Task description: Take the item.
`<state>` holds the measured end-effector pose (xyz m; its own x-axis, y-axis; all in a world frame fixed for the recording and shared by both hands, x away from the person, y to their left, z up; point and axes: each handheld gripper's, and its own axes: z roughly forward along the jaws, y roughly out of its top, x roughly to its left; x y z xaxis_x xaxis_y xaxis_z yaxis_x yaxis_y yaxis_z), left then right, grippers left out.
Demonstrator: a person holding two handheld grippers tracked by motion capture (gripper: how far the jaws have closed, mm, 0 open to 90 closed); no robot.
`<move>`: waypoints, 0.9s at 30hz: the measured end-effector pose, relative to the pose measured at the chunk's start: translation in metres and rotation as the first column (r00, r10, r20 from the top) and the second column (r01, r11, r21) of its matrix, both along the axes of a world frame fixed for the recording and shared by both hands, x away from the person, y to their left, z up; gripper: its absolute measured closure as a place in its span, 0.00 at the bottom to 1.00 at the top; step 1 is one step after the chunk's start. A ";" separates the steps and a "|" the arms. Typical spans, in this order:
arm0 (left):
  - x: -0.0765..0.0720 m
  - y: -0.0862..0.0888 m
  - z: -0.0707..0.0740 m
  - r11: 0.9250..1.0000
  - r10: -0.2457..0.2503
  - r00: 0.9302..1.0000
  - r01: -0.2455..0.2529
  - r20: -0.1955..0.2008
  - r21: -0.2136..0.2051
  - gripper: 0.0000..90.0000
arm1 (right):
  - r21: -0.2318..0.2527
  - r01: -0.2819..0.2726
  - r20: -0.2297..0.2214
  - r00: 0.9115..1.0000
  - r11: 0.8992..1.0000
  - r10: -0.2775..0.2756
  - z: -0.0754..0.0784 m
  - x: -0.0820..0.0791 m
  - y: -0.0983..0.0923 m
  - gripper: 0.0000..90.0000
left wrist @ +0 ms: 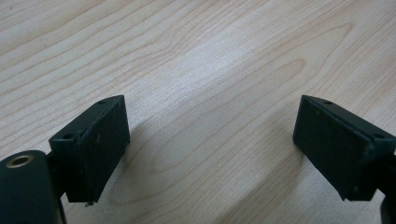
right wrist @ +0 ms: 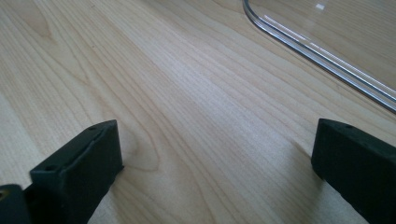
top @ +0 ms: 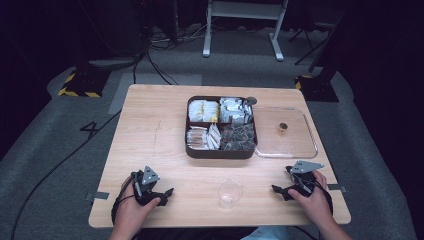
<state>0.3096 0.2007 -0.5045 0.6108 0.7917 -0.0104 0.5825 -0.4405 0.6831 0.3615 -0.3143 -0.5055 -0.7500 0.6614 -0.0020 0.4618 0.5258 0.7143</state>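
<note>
1. Left tool (top: pixel 161 193) sits at about 7 o'clock on the tabletop (top: pixel 150 135), held in the person's left hand (top: pixel 132 207); in the left gripper view its jaws stand wide apart with only bare wood grain between them — nothing gripped.
2. Right tool (top: pixel 281 190) sits at about 5 o'clock, held in the right hand (top: pixel 314 200); in the right gripper view its jaws are likewise spread wide and empty, resting low over the wood.
3. Between the two tools, at 6 o'clock and near the front edge, stands a clear plastic cup (top: pixel 230 193), upright and apart from both.
4. At the centre toward 12 o'clock lies a dark four-compartment tray (top: pixel 221 153) — pale yellow packets in the far left cell, silvery packets in the far right, light packets in the near left, dark pieces in the near right.
5. Touching the tray's right side, at about 2 o'clock, lies a clear flat lid (top: pixel 286 134) with a small brown knob (top: pixel 283 128); its curved rim (right wrist: pixel 322 58) shows at the upper right of the right gripper view, just beyond that tool's jaw.
6. Open wood runs wide along the left half of the tabletop, from 8 to 11 o'clock, and in the strip between the tray's near wall and the cup.
7. Both hands sit close to the front edge.
</note>
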 end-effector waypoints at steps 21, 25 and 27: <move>0.002 0.002 0.013 0.998 0.051 0.999 -0.051 -0.010 -0.027 0.34 | 0.003 0.002 0.007 1.000 1.000 -0.002 0.000 -0.004 0.000 0.04; 0.002 0.001 0.024 0.997 0.051 0.999 -0.051 -0.004 -0.056 0.35 | 0.003 0.002 0.007 1.000 1.000 -0.002 0.000 -0.004 0.000 0.04; 0.001 0.000 0.029 0.996 0.059 0.998 -0.059 -0.002 -0.065 0.36 | 0.003 0.003 0.007 1.000 1.000 -0.003 0.000 -0.004 0.000 0.04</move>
